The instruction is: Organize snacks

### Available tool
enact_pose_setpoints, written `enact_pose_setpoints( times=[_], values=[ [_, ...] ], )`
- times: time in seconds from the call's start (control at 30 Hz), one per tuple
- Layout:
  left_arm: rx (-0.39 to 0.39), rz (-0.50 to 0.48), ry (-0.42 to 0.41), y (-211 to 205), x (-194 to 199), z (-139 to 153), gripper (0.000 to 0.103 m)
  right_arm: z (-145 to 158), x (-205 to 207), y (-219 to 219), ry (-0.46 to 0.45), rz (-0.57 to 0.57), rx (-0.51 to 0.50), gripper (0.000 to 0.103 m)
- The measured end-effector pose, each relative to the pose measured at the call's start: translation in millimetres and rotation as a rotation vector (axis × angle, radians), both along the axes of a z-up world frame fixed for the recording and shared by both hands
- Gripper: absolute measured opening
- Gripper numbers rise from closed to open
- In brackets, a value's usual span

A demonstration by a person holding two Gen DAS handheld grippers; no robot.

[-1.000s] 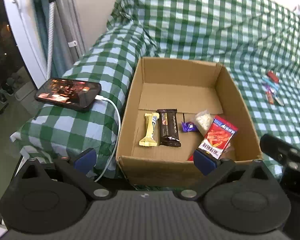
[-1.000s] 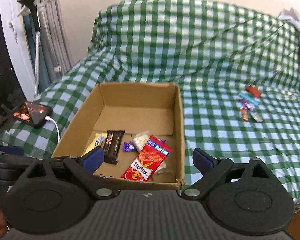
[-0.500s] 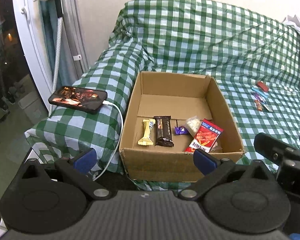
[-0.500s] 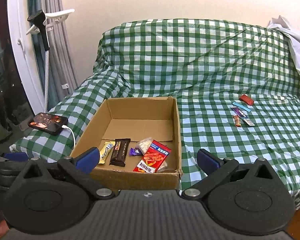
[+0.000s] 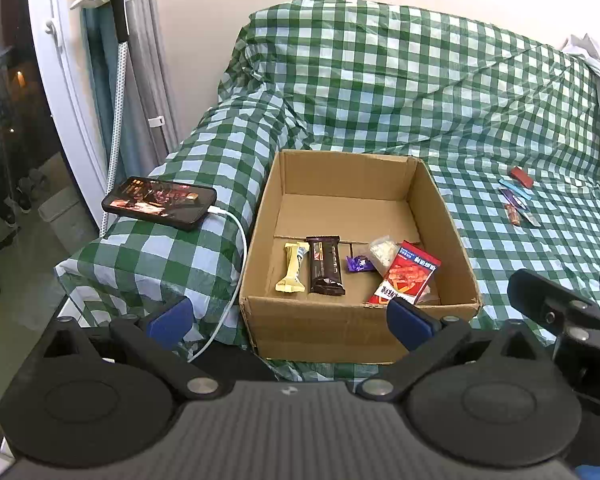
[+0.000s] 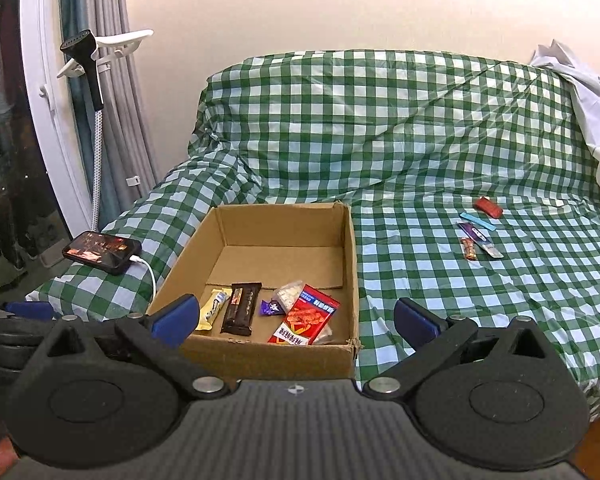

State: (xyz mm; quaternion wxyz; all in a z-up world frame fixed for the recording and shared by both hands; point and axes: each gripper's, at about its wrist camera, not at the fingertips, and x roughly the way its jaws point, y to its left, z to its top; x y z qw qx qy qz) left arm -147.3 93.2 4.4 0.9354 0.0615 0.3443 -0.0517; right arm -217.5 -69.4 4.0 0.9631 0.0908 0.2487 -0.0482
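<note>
Both sets of tongs hang wide apart and empty, the left tongs [image 5: 288, 318] and right tongs [image 6: 296, 318] short of the cardboard box [image 6: 350, 268] on the checked sofa [image 6: 420, 140]; its snacks lie along the near wall, red packet [image 6: 306, 316] included, while loose snacks [image 6: 478, 232] wait well off right.

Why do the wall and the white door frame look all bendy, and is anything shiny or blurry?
Both wrist views use fisheye lenses, bending edges like the door frame. In the right wrist view, the checked cover shows pale glare streaks. In the left wrist view, the phone screen glows; both views look sharp.
</note>
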Motion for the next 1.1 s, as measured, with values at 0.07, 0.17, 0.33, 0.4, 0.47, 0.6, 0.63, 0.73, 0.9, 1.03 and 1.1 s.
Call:
enact_pose_setpoints(
  times=[0.07, 0.17, 0.33, 0.4, 0.47, 0.6, 0.63, 0.73, 0.9, 1.03, 1.1],
  values=[
    [0.001, 0.0, 0.002, 0, 1, -1, 0.103, -1, 1, 0, 0.003, 0.001, 0.001, 0.102],
    [0.003, -0.001, 0.008, 0, 3, -3, 0.103, -3, 2, 0, 0.009, 0.0, 0.003, 0.102],
    [0.004, -0.002, 0.019, 0, 5, -6, 0.103, -5, 4, 0, 0.019, 0.0, 0.006, 0.102],
    [0.005, -0.003, 0.025, -1, 7, -8, 0.103, -7, 6, 0, 0.024, 0.0, 0.008, 0.102],
    [0.007, -0.004, 0.031, -1, 7, -9, 0.103, -8, 7, -1, 0.03, 0.001, 0.011, 0.102],
    [0.01, -0.005, 0.04, -2, 10, -12, 0.103, -11, 8, -2, 0.039, 0.001, 0.014, 0.102],
    [0.011, -0.005, 0.041, -2, 10, -12, 0.103, -11, 8, -2, 0.041, 0.002, 0.015, 0.102],
    [0.015, -0.006, 0.047, -3, 11, -14, 0.103, -13, 10, -3, 0.047, 0.003, 0.021, 0.102],
    [0.022, -0.011, 0.061, -6, 14, -16, 0.103, -18, 13, -7, 0.063, -0.003, 0.035, 0.102],
    [0.023, -0.021, 0.064, -10, 19, -13, 0.103, -18, 15, -14, 0.058, -0.009, 0.033, 0.102],
    [0.022, -0.029, 0.058, -15, 23, -9, 0.103, -15, 17, -22, 0.044, -0.023, 0.018, 0.102]
  ],
)
